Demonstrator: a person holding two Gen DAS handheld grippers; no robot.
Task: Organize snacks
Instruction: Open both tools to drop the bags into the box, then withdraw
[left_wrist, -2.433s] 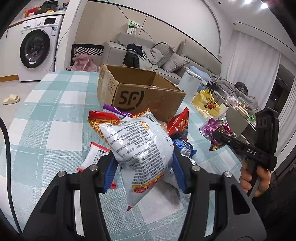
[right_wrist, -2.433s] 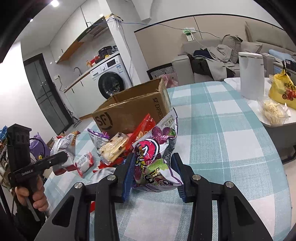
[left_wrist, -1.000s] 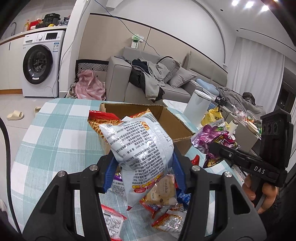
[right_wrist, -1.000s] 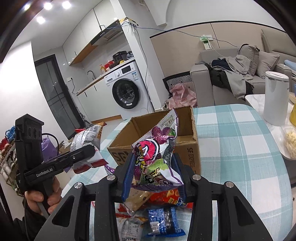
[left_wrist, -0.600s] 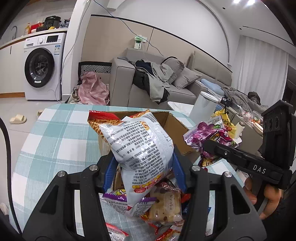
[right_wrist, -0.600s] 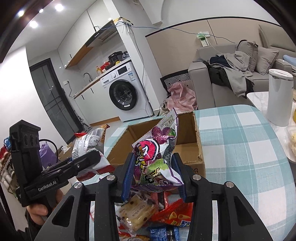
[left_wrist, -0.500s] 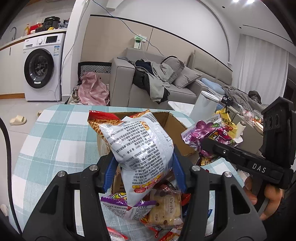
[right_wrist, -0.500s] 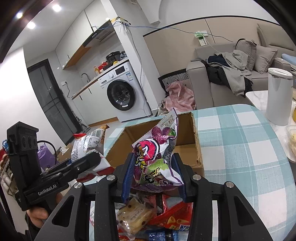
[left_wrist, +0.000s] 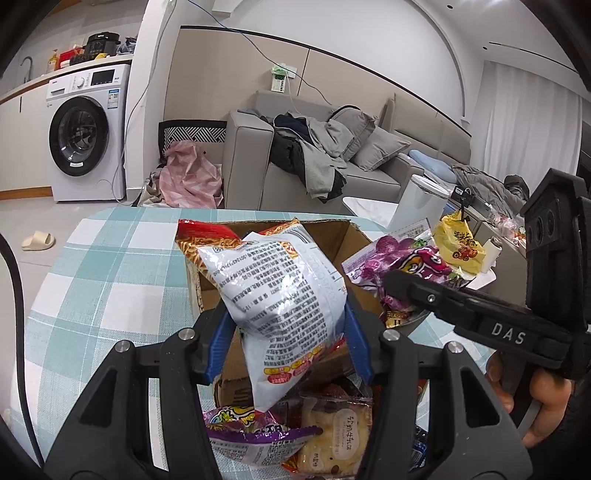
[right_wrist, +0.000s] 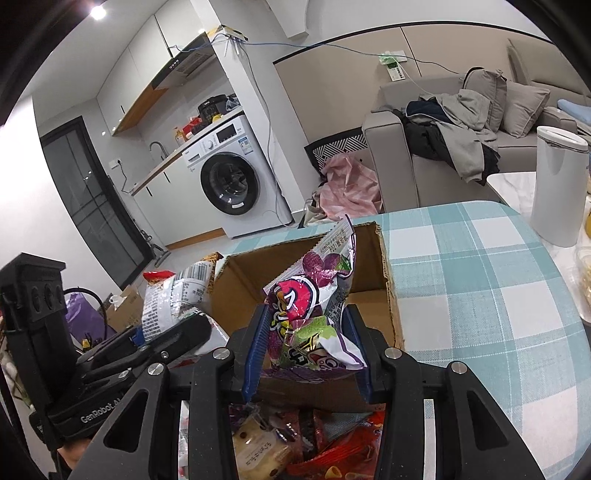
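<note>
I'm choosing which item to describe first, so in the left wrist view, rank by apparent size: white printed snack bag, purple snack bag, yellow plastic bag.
1. White printed snack bag, nearest the camera.
2. Purple snack bag.
3. Yellow plastic bag, farther off, so true size unsure.

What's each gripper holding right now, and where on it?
Left gripper: white noodle packet, pinched across its lower half. Right gripper: purple snack bag, pinched across its lower part.

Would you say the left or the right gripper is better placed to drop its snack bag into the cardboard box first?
Probably the right gripper: its purple snack bag sits centred before the cardboard box opening, while the left gripper's white bag hangs nearer the front corner.
</note>
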